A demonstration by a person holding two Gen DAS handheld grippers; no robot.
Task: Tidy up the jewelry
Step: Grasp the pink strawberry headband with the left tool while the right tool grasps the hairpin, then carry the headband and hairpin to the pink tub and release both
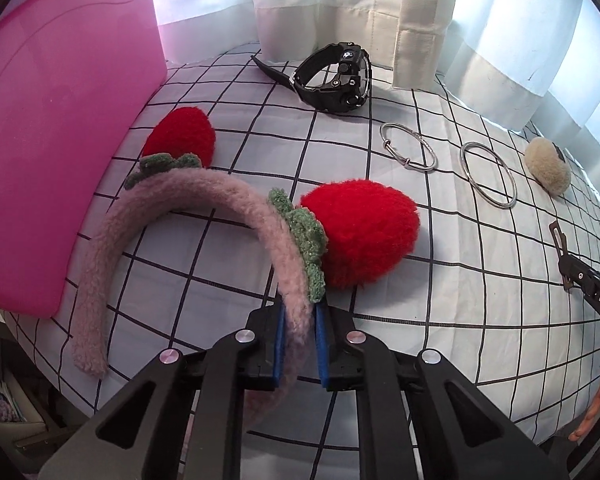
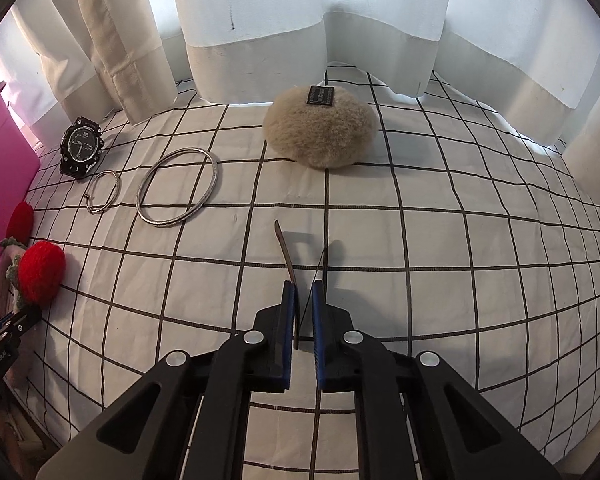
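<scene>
**Headband in my left fingers, a thin clip in my right**

Far off to the left of my left gripper [image 1: 300, 320] stands a pink bin [image 1: 60, 140], its wall rising from the gridded white cloth [image 1: 440, 320]. Against the foot of that wall lies the far end of the fuzzy pink headband [image 1: 180, 200], which arcs back toward me and runs straight between my blue pads [image 1: 281, 344]. My left fingers are drawn narrow and pinch the band just below its nearer red strawberry [image 1: 364, 232], whose green knitted leaves [image 1: 308, 240] sit right at my fingertips. The second strawberry [image 1: 182, 134] rests farther ahead and to the left, close to the bin.

Ahead and slightly right of those fingers, near the white curtain [image 1: 340, 8], a black wristwatch [image 1: 336, 76] stands on its edge. Right of it, a small silver bangle [image 1: 408, 146] lies flat, then a larger silver bangle [image 1: 488, 176] just beside it, the two apart. Beyond them to the right lies a beige fluffy puff [image 1: 548, 170].

My right gripper [image 2: 304, 292] hovers over open cloth, well right of all this. Its fingers are nearly together and hold a thin flat hair clip [image 2: 286, 256] that pokes forward past the left pad [image 2: 288, 308], tilted a little leftward; I cannot tell how firmly it is gripped. Straight ahead of these fingers, near the curtain, lies the puff with a dark label [image 2: 320, 95] on top. The bangles and watch lie ahead and to the left.
</scene>
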